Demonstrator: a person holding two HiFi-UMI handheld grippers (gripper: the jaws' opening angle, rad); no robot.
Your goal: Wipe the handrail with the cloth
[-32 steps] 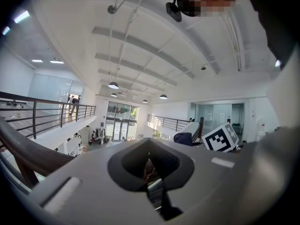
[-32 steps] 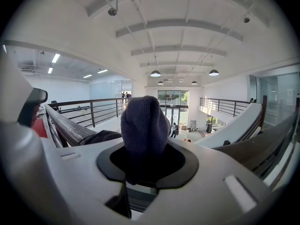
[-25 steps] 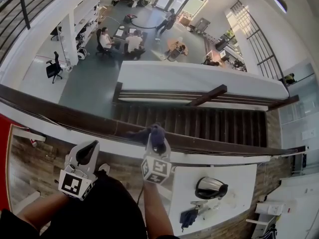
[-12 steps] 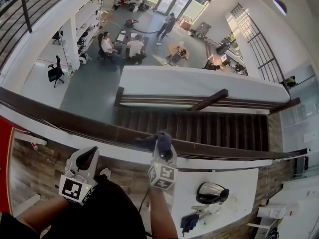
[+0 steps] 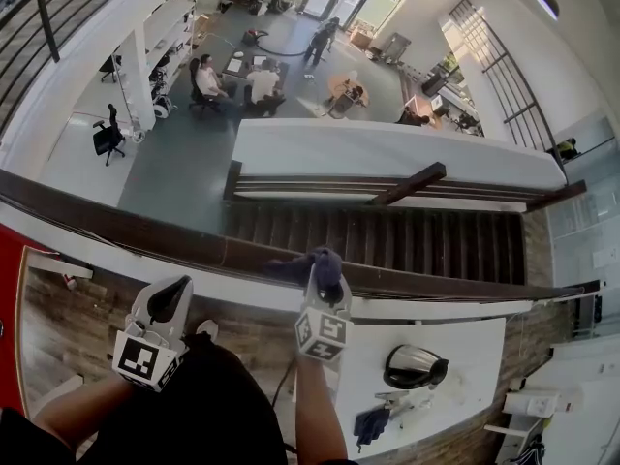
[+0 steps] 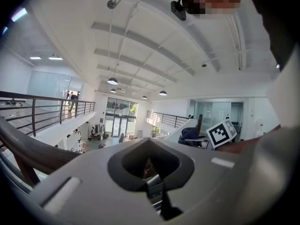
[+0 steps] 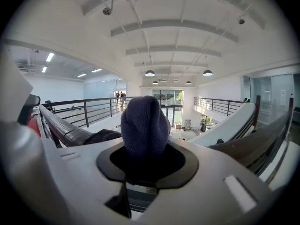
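A: Cloth (image 5: 289, 268): where?

B: On the handrail (image 5: 145, 229), about midway along the stretch in view. It is dark blue knit. One bunch stands up between the jaws of the right tool (image 5: 323, 279); the rest trails left of that tool along the rail's top.

A: Right tool state?

B: Clamped on the cloth. In its own view the knit (image 7: 145, 123) fills the gap of the tool (image 7: 145, 165) and rises above it. A darker fold (image 7: 101, 136) lies on the wooden rail (image 7: 58, 124) just to the left.

A: Left tool?

B: The left tool (image 5: 167, 300) is held near the person's body, on the near side of the rail and well apart from the cloth. In its own view the jaws (image 6: 150, 165) are together with nothing between them. The rail (image 6: 28, 149) runs past at lower left without touching it.

A: Surroundings?

B: Beyond the rail, a dark staircase (image 5: 407, 238) goes down. Past that is a lower floor with people seated at desks (image 5: 237, 77). Below right, a white bench (image 5: 475, 352) carries a dark rounded object (image 5: 417, 364) that I cannot identify.
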